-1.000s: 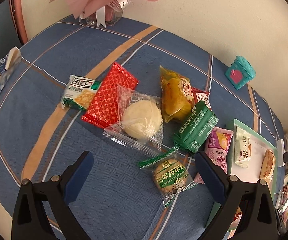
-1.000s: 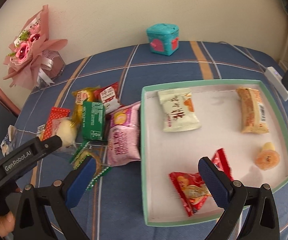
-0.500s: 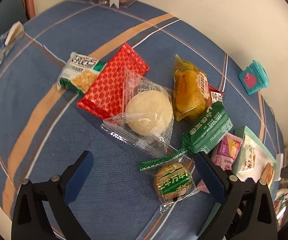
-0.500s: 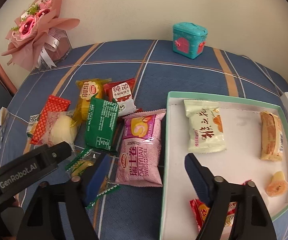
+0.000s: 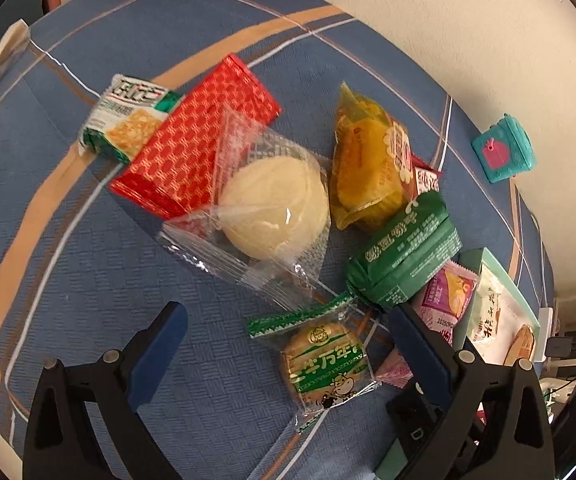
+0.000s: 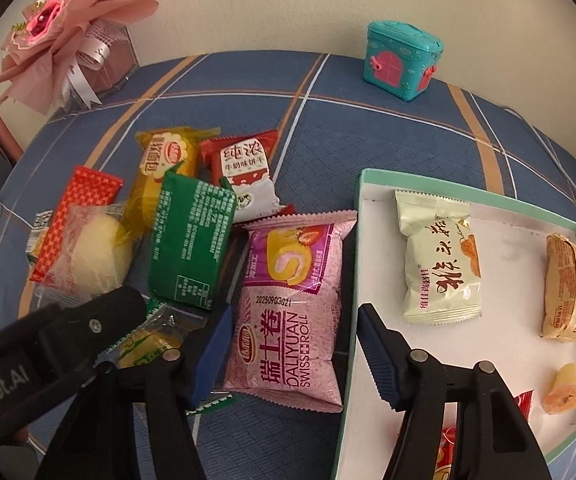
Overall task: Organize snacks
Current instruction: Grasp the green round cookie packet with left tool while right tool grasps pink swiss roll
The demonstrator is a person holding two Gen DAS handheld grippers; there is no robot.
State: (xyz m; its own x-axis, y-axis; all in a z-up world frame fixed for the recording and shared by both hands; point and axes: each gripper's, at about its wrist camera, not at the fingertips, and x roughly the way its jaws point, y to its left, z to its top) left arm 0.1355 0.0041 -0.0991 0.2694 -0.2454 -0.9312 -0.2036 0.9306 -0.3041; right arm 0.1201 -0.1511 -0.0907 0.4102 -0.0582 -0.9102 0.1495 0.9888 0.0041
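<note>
Pink Swiss roll packet, glossy crinkled foil, flat rectangle, lies on blue plaid tablecloth just beside the mint-rimmed tray. Right gripper tilted steeply down, jaws closing around the packet, pads not pressing yet. Left gripper spread wide over round biscuit packet, gripping nothing.
</note>
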